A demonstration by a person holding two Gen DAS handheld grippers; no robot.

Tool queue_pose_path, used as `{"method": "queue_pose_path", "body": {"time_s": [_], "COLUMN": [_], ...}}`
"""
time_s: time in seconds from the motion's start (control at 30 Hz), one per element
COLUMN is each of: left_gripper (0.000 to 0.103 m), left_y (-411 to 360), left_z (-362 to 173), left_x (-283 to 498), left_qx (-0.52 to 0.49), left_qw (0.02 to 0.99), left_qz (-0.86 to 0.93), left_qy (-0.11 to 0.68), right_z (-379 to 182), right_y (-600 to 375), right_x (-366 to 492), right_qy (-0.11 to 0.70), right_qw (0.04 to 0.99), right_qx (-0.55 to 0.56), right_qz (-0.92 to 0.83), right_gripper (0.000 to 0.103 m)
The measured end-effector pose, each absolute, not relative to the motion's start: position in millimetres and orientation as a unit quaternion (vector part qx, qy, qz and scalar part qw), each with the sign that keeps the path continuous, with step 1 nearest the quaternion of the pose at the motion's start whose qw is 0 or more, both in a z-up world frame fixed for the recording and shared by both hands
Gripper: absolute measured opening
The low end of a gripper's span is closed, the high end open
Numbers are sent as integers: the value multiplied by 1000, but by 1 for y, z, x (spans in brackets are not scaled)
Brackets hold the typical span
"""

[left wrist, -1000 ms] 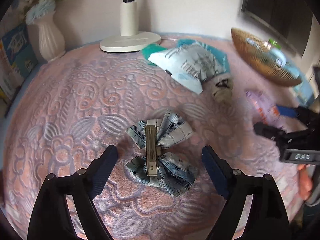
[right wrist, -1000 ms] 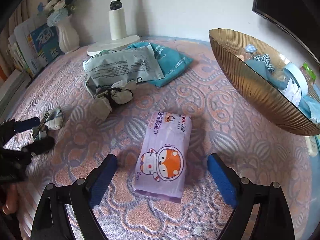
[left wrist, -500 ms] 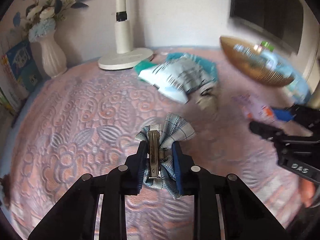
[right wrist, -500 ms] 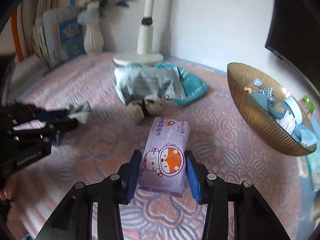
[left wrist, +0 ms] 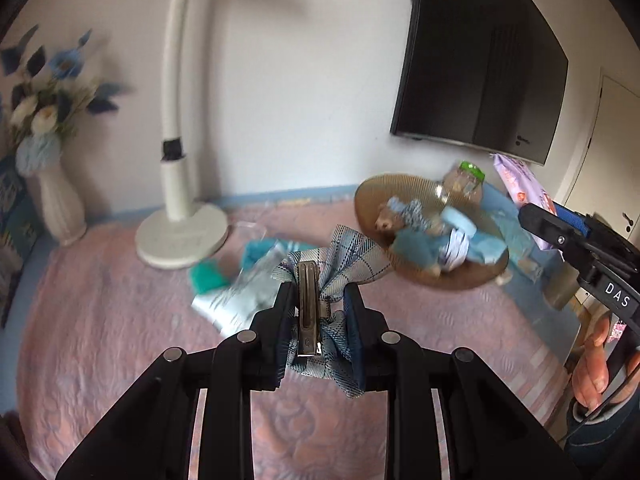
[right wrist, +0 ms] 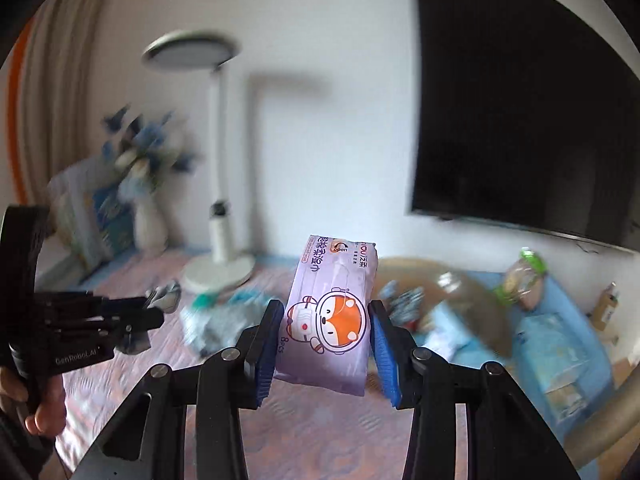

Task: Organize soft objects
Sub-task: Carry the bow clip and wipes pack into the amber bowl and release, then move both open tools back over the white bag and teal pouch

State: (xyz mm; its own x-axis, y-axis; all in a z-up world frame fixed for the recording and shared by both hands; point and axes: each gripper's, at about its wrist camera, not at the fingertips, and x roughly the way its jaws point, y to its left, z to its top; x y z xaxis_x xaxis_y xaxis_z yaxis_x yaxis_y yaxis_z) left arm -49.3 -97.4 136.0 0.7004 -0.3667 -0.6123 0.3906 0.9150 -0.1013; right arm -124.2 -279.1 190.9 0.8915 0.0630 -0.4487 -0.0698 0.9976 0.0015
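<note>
Between your left gripper's (left wrist: 316, 316) fingers, at the centre of the left wrist view, sat the plaid hair bow (left wrist: 340, 264): jaws closed tight on its middle, metal clip facing the camera, fabric fanning out toward 12 and 6 o'clock, the whole bow lifted clear of the pink patterned cloth (left wrist: 100, 340).

Item two, your right gripper (right wrist: 326, 334): jaws closed on the long sides of the purple tissue pack (right wrist: 330, 308), cartoon face toward the camera, the pack held off the surface and pointing toward 12 o'clock.

On the cloth beyond the bow, at about 10 o'clock, lay a pale printed pouch (left wrist: 236, 296) overlapping a teal packet (left wrist: 208, 276); the blur hid their details.

At 2 o'clock from the bow stood the golden bowl (left wrist: 384, 196), already holding a soft toy and blue fabric pieces (left wrist: 412, 248). The right gripper and its tissue pack showed past the bowl's rim at 3 o'clock in the left wrist view.

Further back, at 11 o'clock: white lamp base (left wrist: 180, 240) with its stem rising up the wall. At 9 o'clock: white vase (left wrist: 60, 208) of blue and white flowers. On the wall at 1 o'clock: a dark screen (left wrist: 480, 60).
</note>
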Motion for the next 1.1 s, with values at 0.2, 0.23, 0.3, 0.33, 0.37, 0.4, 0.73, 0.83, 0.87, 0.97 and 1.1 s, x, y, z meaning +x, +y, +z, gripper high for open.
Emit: {"method": "queue_pose_path", "body": {"time_s": [0.2, 0.23, 0.3, 0.33, 0.37, 0.4, 0.73, 0.83, 0.87, 0.97, 1.1], "left_gripper": [22, 22, 22, 25, 31, 38, 71, 71, 71, 71, 73], "left_y": [-152, -165, -186, -198, -212, -219, -216, -184, -172, -132, -81], "left_z": [168, 169, 167, 165, 162, 160, 147, 160, 167, 188, 212], "left_x": [-7, -2, 3, 6, 11, 15, 15, -5, -15, -45, -77], "left_qx": [13, 17, 30, 38, 47, 50, 61, 59, 66, 73, 56], "left_qw": [924, 922, 920, 919, 917, 915, 902, 916, 923, 936, 948], "left_qz": [-238, -245, -253, -257, -261, -265, -260, -234, -221, -195, -171], "left_qy": [299, 298, 298, 297, 298, 300, 339, 321, 308, 283, 263], "right_z": [202, 199, 191, 189, 185, 180, 185, 192, 194, 192, 183], "right_y": [-335, -343, -354, -359, -363, -367, -394, -383, -376, -346, -292], "right_x": [-86, -79, -62, -60, -55, -49, -81, -92, -96, -103, -103], "right_qy": [236, 243, 264, 270, 276, 288, 278, 272, 270, 268, 284], "right_qw": [970, 967, 960, 958, 955, 951, 949, 950, 951, 953, 952], "right_qx": [43, 58, 77, 83, 90, 99, 120, 143, 145, 138, 109], "right_qz": [-39, -40, -45, -49, -52, -51, -84, -55, -48, -24, 22], "right_gripper": [42, 42, 42, 42, 42, 47, 82, 83, 86, 93, 93]}}
